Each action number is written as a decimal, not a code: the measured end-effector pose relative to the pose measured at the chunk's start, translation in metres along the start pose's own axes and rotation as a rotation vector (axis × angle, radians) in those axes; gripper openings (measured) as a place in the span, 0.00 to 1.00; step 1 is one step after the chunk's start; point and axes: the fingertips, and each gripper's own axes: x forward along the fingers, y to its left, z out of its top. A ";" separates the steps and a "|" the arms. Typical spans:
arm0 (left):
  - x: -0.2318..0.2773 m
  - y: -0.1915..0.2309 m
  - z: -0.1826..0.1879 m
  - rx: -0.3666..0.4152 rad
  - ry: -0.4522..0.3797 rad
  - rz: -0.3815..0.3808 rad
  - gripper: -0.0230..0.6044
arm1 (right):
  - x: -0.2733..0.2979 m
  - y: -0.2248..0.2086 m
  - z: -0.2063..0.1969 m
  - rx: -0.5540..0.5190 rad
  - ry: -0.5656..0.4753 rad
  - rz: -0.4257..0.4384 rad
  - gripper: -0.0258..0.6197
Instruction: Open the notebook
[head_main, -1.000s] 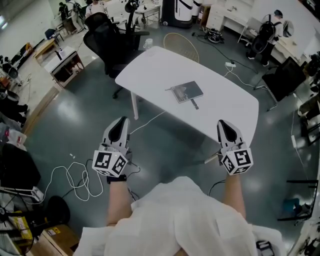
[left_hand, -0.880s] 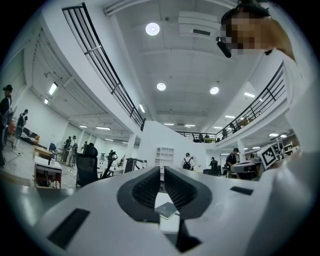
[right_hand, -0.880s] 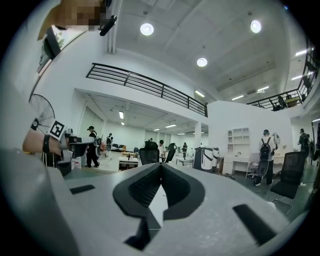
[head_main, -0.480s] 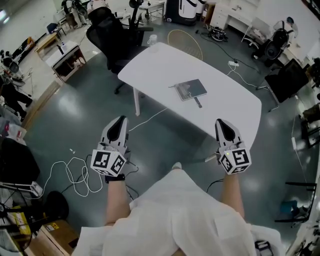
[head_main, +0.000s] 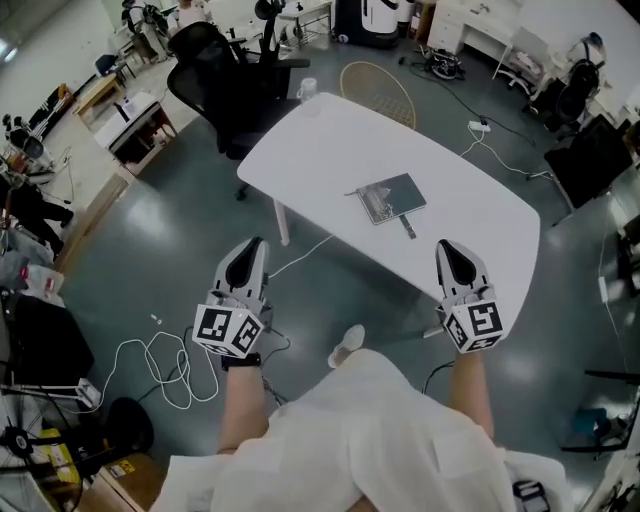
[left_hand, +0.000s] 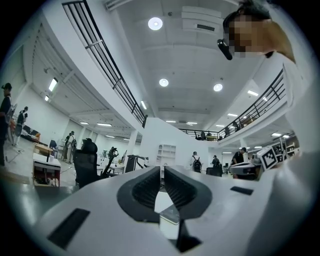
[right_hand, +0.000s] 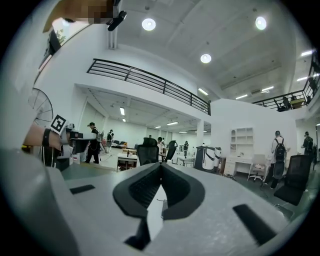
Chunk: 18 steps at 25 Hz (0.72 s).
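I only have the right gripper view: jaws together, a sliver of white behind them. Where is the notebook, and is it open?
Observer: The notebook lies closed on the white table, near its middle.
Operator: How does my right gripper stand to it?
Observer: In the head view the right gripper is in the air by the table's near edge, touching nothing. The notebook is further in and to the left of its line.
Operator: Anything close to the notebook that I should mind?
Observer: A pen lies by its near corner, on your side. I cannot tell whether the two touch.
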 end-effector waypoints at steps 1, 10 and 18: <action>0.015 0.003 -0.001 0.002 0.010 -0.006 0.07 | 0.010 -0.005 -0.001 -0.006 0.004 -0.001 0.05; 0.144 0.013 0.006 0.017 0.015 -0.106 0.07 | 0.084 -0.066 0.011 -0.022 -0.014 -0.029 0.05; 0.219 0.011 0.000 0.021 0.039 -0.170 0.07 | 0.117 -0.115 0.012 -0.030 -0.031 -0.092 0.05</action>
